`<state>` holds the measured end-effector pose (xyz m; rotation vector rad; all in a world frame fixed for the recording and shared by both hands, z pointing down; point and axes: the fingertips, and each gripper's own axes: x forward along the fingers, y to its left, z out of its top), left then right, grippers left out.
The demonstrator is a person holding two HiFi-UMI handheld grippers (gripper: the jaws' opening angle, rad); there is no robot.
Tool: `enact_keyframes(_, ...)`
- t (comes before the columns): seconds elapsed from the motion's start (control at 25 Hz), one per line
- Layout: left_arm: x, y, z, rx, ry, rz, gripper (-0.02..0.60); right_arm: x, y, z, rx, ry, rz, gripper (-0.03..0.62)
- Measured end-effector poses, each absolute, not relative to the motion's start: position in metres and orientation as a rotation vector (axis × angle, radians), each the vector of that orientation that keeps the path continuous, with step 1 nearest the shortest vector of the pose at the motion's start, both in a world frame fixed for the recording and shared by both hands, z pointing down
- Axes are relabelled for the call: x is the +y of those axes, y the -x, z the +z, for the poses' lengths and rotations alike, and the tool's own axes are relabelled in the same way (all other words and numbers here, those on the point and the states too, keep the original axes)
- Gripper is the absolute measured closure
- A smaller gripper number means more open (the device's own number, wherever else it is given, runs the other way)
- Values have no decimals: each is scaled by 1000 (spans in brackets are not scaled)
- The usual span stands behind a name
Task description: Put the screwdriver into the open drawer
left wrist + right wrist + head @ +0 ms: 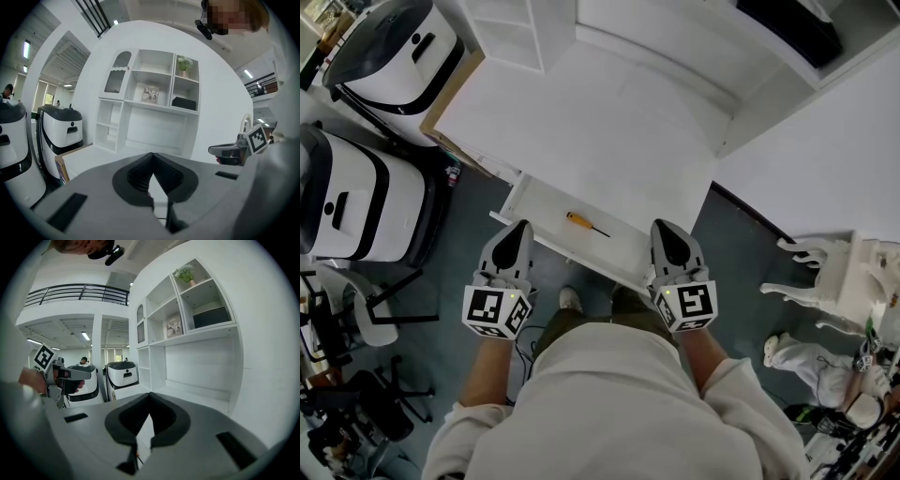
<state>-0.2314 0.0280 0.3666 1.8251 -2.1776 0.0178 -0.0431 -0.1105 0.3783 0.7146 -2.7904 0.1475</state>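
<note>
Far left, two white-and-black machines (366, 202) are parked on the floor beside the white surface (581, 122). The left claw (520, 231) is held level with the left front corner of the open drawer (546, 208), pressed together with nothing pinched. The screwdriver (585, 224) – orange handle, thin dark shaft – is lying flat inside the drawer, roughly midway between both claws and touched by neither. The right claw (665, 229) is held over the drawer's right front corner, also pressed together and empty. A tiny orange sliver is seen under its jaws in the right gripper view, probably that same handle. Far right, a white carved chair (825, 272) is stood on the floor.
</note>
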Motion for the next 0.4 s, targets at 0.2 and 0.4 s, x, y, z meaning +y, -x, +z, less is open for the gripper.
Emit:
enact_keyframes(0.2,25,231,368,-2169,-1834,28,577,-112,45,379,-2791,-714,147,591)
enact_keyframes(0.4,20,233,368,-2166,-1841,34,577,-115,48,378,-2786,-709,139,591)
